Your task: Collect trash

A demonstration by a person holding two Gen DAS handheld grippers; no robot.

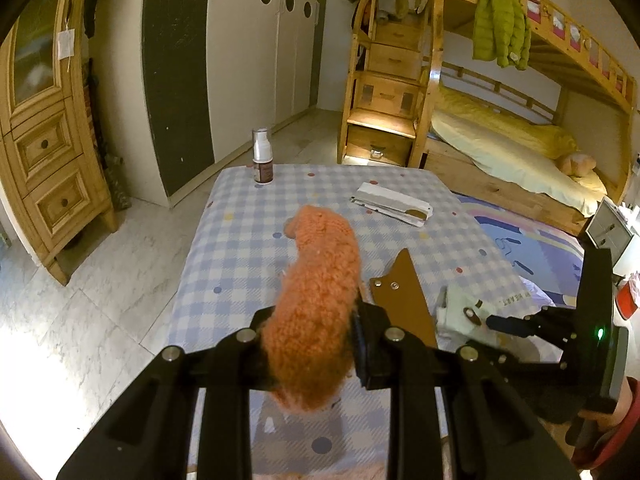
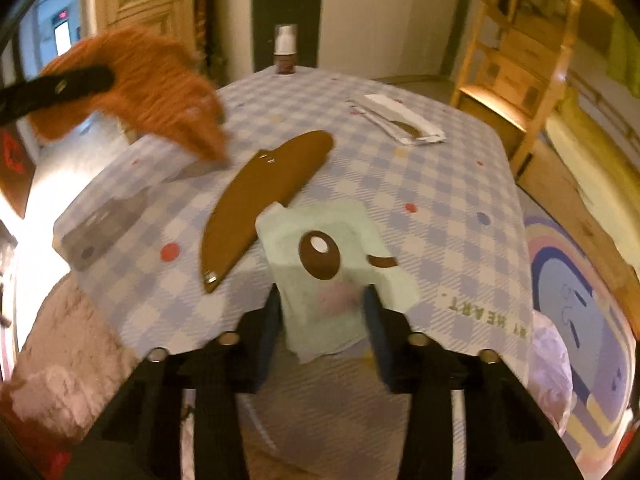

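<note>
My left gripper [image 1: 310, 332] is shut on a fuzzy orange knit piece [image 1: 320, 280] and holds it above the checked tablecloth [image 1: 240, 248]; it shows blurred at the upper left of the right wrist view [image 2: 140, 88]. My right gripper [image 2: 322, 316] is shut on a pale green packet with a brown eye print [image 2: 320, 264] near the table's front edge; it also shows in the left wrist view [image 1: 460, 312]. A brown curved sheath [image 2: 264, 196] lies beside the packet on the cloth. A white flat wrapper [image 1: 394, 204] lies farther back.
A small pump bottle [image 1: 262, 156] stands at the table's far left corner. A wooden cabinet [image 1: 44, 140] stands at left, a bunk bed with stairs [image 1: 480, 100] at back right. A patterned rug [image 2: 580, 300] lies right of the table.
</note>
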